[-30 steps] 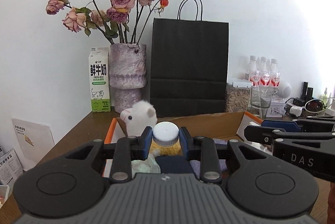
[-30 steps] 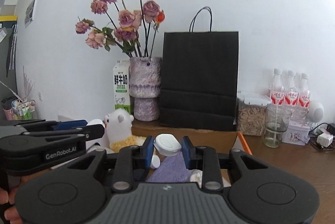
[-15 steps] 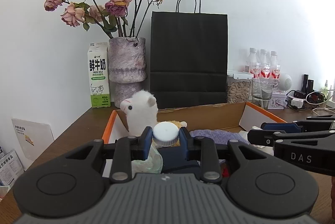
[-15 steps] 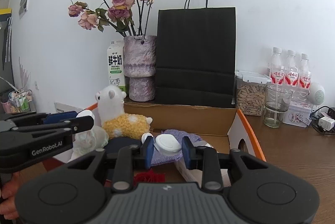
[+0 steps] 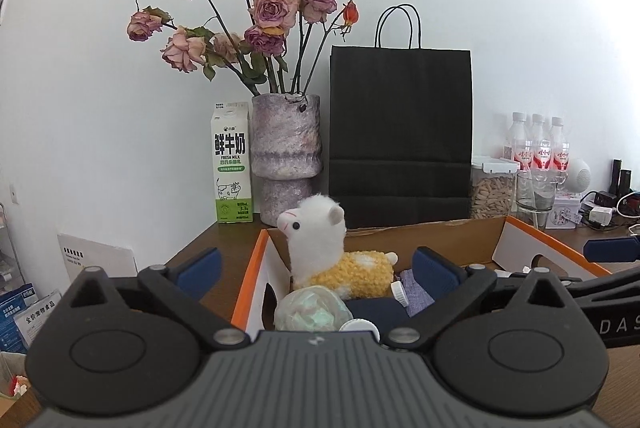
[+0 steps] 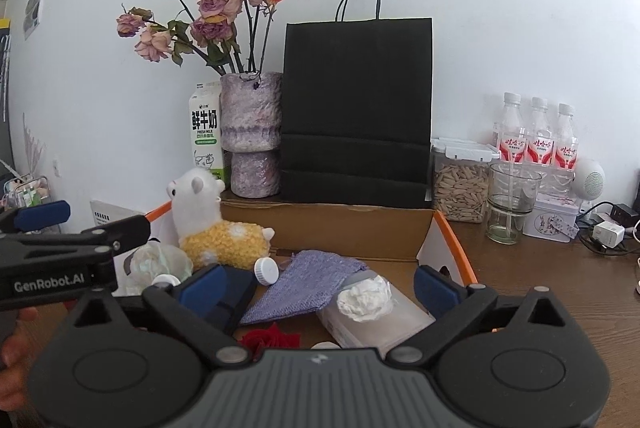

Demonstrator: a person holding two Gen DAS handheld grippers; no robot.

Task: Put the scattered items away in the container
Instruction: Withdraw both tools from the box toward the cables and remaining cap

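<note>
Both tongs, left (image 5: 316, 270) and right (image 6: 316, 284), now gape empty over the box (image 6: 344, 228), their caps (image 6: 267, 271) dropped inside, one lying on its side.

A plain white wall (image 6: 500, 7) fills the upper half of both views, evenly lit, with faint bright streaks at the upper right. Along its foot, across the middle of the frame, a dark brown wooden table (image 6: 532, 264) carries a black paper bag (image 6: 356, 107), a mottled purple vase (image 6: 250, 131) of faded roses (image 5: 272, 7) and a milk carton (image 5: 231, 167). At right stand three water bottles (image 6: 538, 135), a glass (image 6: 512, 199) and a seed jar (image 6: 460, 183).
</note>
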